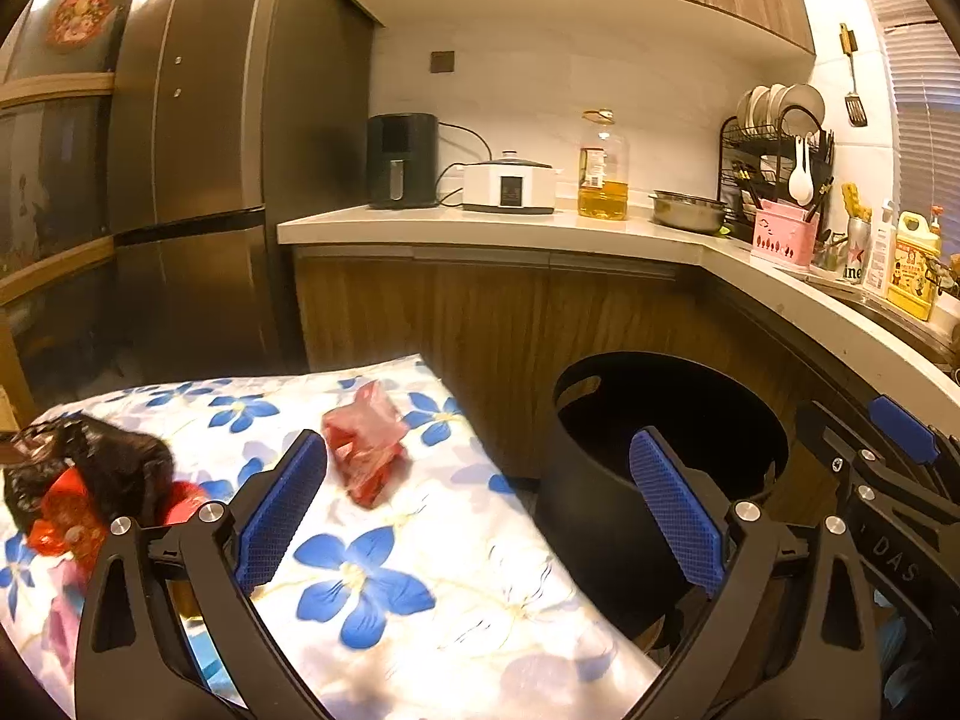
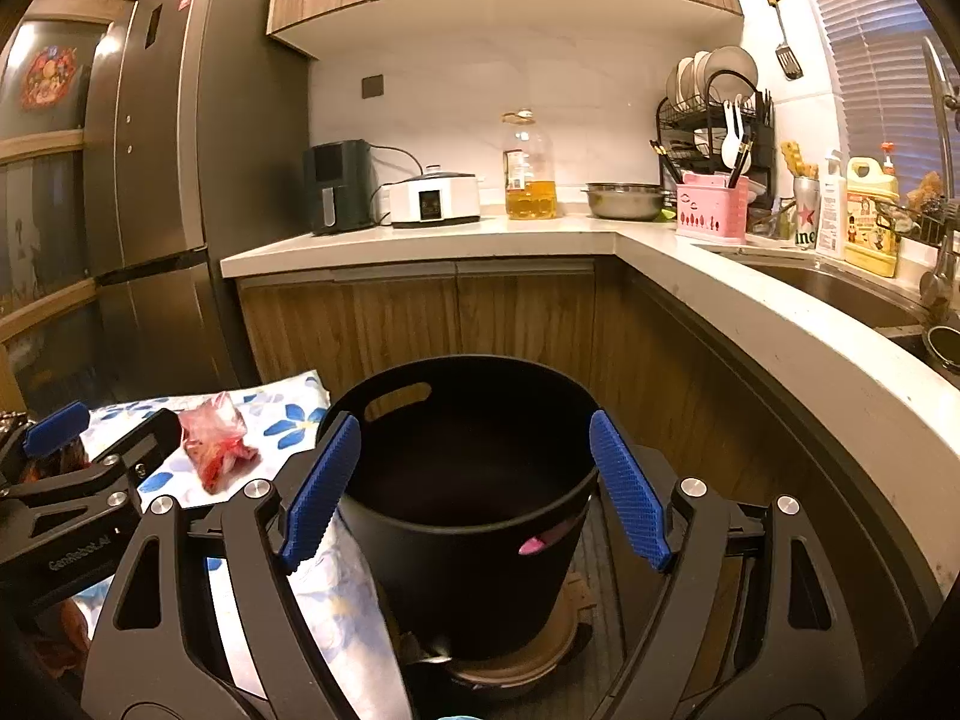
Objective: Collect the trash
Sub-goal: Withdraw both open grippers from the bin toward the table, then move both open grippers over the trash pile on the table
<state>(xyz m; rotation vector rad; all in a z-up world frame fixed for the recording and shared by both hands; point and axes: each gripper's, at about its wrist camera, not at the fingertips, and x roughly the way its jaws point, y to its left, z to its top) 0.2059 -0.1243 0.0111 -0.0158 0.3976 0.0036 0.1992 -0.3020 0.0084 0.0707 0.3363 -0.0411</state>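
A crumpled red wrapper (image 1: 365,441) lies on the flower-print tablecloth (image 1: 420,570), just ahead of my left gripper (image 1: 480,516), which is open and empty. A crumpled black bag with red packaging (image 1: 90,486) lies at the table's left. A black bin (image 1: 606,516) stands on the floor right of the table. In the right wrist view my right gripper (image 2: 474,492) is open and empty, its fingers either side of the bin (image 2: 474,516). The red wrapper (image 2: 216,441) and the left gripper's fingers (image 2: 57,420) show at the left there.
A wooden cabinet with a white counter (image 2: 540,240) wraps around behind and to the right of the bin. On it stand an air fryer (image 2: 336,186), a cooker, an oil bottle (image 2: 531,171), a steel bowl and a dish rack. A fridge (image 2: 174,180) stands at the left.
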